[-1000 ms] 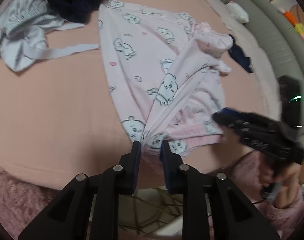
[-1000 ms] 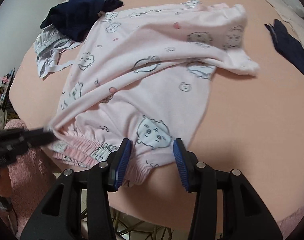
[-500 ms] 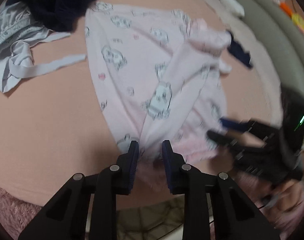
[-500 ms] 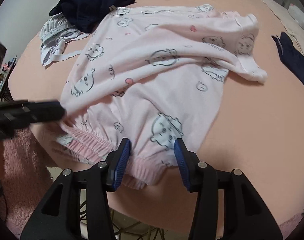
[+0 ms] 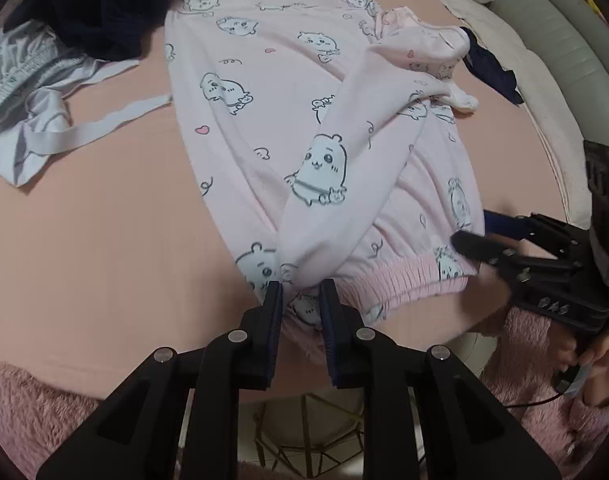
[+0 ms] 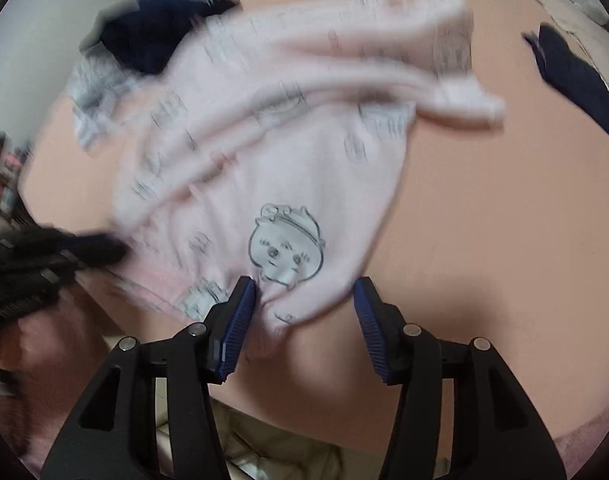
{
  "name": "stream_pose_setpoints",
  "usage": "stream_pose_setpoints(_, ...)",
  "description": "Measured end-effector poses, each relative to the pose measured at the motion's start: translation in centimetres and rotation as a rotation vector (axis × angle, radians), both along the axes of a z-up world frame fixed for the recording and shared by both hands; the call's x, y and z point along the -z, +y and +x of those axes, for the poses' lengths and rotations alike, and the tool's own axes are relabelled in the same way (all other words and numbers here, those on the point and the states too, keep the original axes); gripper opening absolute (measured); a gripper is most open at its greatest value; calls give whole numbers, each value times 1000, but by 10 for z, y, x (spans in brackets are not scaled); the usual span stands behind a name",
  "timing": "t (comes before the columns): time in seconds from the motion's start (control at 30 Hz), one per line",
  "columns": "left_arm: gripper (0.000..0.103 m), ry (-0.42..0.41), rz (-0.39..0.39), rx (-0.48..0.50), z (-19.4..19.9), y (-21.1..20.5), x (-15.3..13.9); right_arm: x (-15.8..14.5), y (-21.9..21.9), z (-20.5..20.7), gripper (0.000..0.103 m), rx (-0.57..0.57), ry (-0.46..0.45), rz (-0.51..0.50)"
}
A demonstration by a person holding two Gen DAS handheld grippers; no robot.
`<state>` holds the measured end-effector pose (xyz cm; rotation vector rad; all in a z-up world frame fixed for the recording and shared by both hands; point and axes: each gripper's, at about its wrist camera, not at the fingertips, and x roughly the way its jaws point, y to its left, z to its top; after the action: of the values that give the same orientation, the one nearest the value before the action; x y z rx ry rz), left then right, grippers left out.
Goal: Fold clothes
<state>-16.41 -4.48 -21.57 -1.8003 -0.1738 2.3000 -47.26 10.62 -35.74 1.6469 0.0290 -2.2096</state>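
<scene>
Pink pyjama bottoms (image 5: 304,128), printed with small cartoon animals, lie spread on a bed with a peach sheet (image 5: 104,220), waistband at the near edge. Left hand-held gripper (image 5: 300,300): jaws narrow, just been closing, a bunch of waistband cloth pinched between the pads. From that pinch a taut ridge of fabric runs away up the garment, so the grip is likely pulling the cloth straight before the fold. Right hand-held gripper (image 6: 304,304): jaws at a middling gap, just been opening; the waistband corner sits between them, touching the left pad only, the right pad clear of it. Judged as a release or a re-grip. Right view is blurred, so finer contact cannot be told.

Farther out, the leg cuffs (image 5: 444,76) lie rumpled and doubled over, not yet flat. Beyond, a dark navy garment (image 5: 104,12) overlaps a grey striped one (image 5: 24,92), both near the bottoms' far corner, probably waiting their turn. A small navy piece (image 5: 492,72) lies just beside the cuffs.
</scene>
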Motion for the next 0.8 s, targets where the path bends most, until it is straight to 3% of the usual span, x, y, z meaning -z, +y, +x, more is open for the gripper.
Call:
stream_pose_setpoints(0.13,46,138,-55,75,-13,19,-31,-23,32,-3,52,93,36,-88)
stream_pose_setpoints(0.2,47,204,-66,131,-32,37,-44,-35,49,-17,52,175,86,-49)
stream_pose_setpoints(0.3,47,265,-12,243,-73,89,-48,-44,76,-43,52,317,133,28)
stream_pose_setpoints(0.37,47,303,28,321,-101,125,-49,-49,101,-55,52,390,132,-4)
stream_pose_setpoints(0.47,47,279,84,377,-139,167,-31,-52,137,-70,52,466,119,-35)
stream_pose_setpoints(0.63,47,250,-25,464,-168,209,2,-42,165,-92,52,472,95,-24)
stream_pose_setpoints(0.7,41,244,-79,490,-173,219,13,-37,175,-97,52,468,77,-29)
stream_pose_setpoints(0.73,18,240,-106,502,-175,224,19,-33,177,-102,52,467,67,-28)
stream_pose_setpoints(0.77,5,240,-105,479,-178,220,17,-30,179,-103,52,465,60,-26)
stream_pose_setpoints(0.8,5,246,-69,434,-181,208,10,-31,181,-103,52,460,57,-29)
